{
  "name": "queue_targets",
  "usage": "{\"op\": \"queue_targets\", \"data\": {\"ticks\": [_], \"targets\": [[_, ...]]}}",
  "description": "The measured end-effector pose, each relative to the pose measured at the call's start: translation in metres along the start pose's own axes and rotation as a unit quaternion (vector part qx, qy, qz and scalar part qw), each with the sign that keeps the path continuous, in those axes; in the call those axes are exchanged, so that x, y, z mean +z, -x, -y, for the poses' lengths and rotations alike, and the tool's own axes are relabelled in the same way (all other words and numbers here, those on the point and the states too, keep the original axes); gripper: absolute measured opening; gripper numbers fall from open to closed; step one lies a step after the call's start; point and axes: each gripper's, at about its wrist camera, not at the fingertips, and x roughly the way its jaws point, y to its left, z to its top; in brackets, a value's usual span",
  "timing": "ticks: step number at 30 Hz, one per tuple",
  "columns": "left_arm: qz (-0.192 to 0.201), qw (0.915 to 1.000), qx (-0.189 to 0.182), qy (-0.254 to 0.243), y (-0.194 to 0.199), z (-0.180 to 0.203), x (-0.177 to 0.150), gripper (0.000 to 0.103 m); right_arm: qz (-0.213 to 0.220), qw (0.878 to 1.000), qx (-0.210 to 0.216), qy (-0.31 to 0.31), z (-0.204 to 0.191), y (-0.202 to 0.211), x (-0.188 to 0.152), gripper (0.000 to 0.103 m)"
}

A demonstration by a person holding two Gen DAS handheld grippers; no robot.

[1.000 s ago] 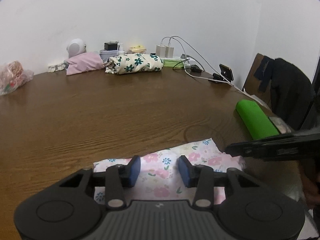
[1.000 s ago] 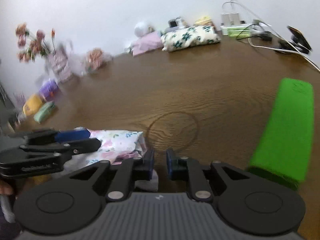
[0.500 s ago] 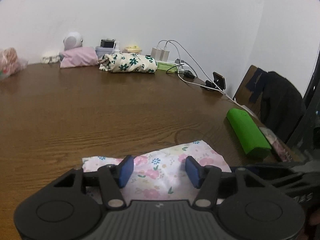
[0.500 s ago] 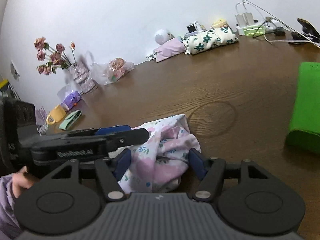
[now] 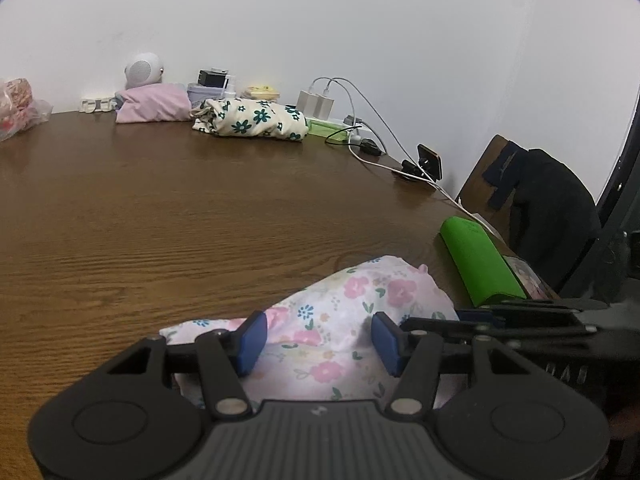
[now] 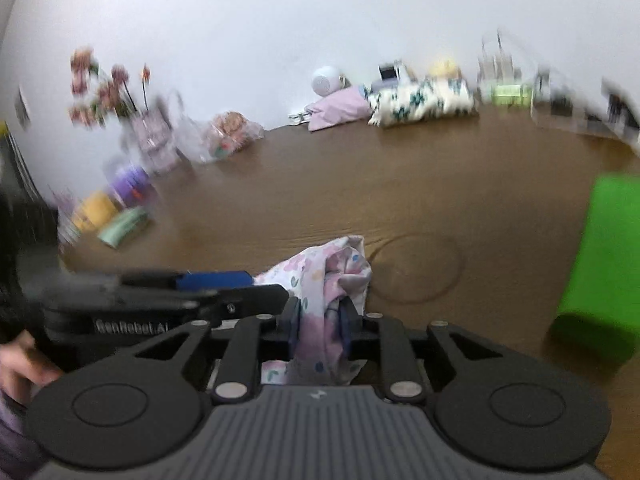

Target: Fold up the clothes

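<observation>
So the floral cloth (image 6: 320,300) is pinched in the just-closed right gripper (image 6: 319,320), bunched right ahead of it on the table (image 5: 160,220). The left gripper (image 5: 318,340) sits open with cloth between its pads, unclamped. A corner should be clamped there too, then the cloth spread flat.

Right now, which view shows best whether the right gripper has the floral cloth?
The right wrist view: the right gripper has its pads pinching a bunched fold of the floral cloth. The left wrist view shows only its fingers from the side, the pinch hidden.
</observation>
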Motion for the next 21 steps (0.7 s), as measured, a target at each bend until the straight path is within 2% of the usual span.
{"op": "queue_targets", "data": {"ticks": [5, 8, 9, 10, 11, 12, 13, 15, 16, 17, 18, 21], "targets": [[0.001, 0.9999, -0.007, 0.009, 0.001, -0.005, -0.001, 0.056, 0.014, 0.994, -0.061, 0.091, -0.033, 0.005, -0.003, 0.024], [0.001, 0.9999, -0.009, 0.011, 0.001, -0.005, 0.0, 0.056, 0.019, 0.993, -0.062, 0.097, -0.035, 0.006, -0.003, 0.025], [0.001, 0.9999, -0.008, 0.011, 0.001, -0.005, 0.0, 0.056, 0.013, 0.995, -0.05, 0.081, -0.031, 0.005, -0.002, 0.025], [0.001, 0.9999, -0.006, 0.01, 0.001, -0.005, 0.0, 0.056, -0.004, 0.999, -0.017, 0.038, -0.019, 0.001, -0.001, 0.014], [0.002, 0.9999, -0.002, 0.01, 0.001, -0.006, 0.0, 0.057, -0.019, 0.999, 0.024, -0.019, -0.002, -0.003, 0.0, 0.011], [0.003, 0.9999, -0.001, 0.011, 0.002, -0.007, 0.0, 0.057, -0.032, 0.994, 0.064, -0.078, 0.016, -0.008, 0.001, 0.01], [0.002, 0.9999, -0.003, 0.013, 0.002, -0.008, 0.0, 0.057, -0.042, 0.984, 0.102, -0.138, 0.034, -0.013, 0.0, 0.01], [0.001, 0.9998, -0.009, 0.018, 0.002, -0.011, 0.001, 0.057, -0.059, 0.95, 0.169, -0.254, 0.071, -0.024, -0.006, 0.009], [0.0, 0.9998, -0.009, 0.018, 0.002, -0.011, 0.002, 0.057, -0.066, 0.933, 0.193, -0.298, 0.085, -0.03, -0.011, 0.009], [0.0, 0.9998, -0.009, 0.017, 0.001, -0.011, 0.002, 0.057, -0.07, 0.92, 0.207, -0.326, 0.092, -0.034, -0.016, 0.009], [0.001, 0.9999, -0.008, 0.015, 0.001, -0.011, 0.002, 0.057, -0.072, 0.914, 0.21, -0.34, 0.095, -0.037, -0.019, 0.009], [0.004, 0.9999, -0.009, 0.008, 0.002, -0.01, 0.001, 0.058, -0.069, 0.907, 0.198, -0.366, 0.1, -0.04, -0.026, 0.012]]}}
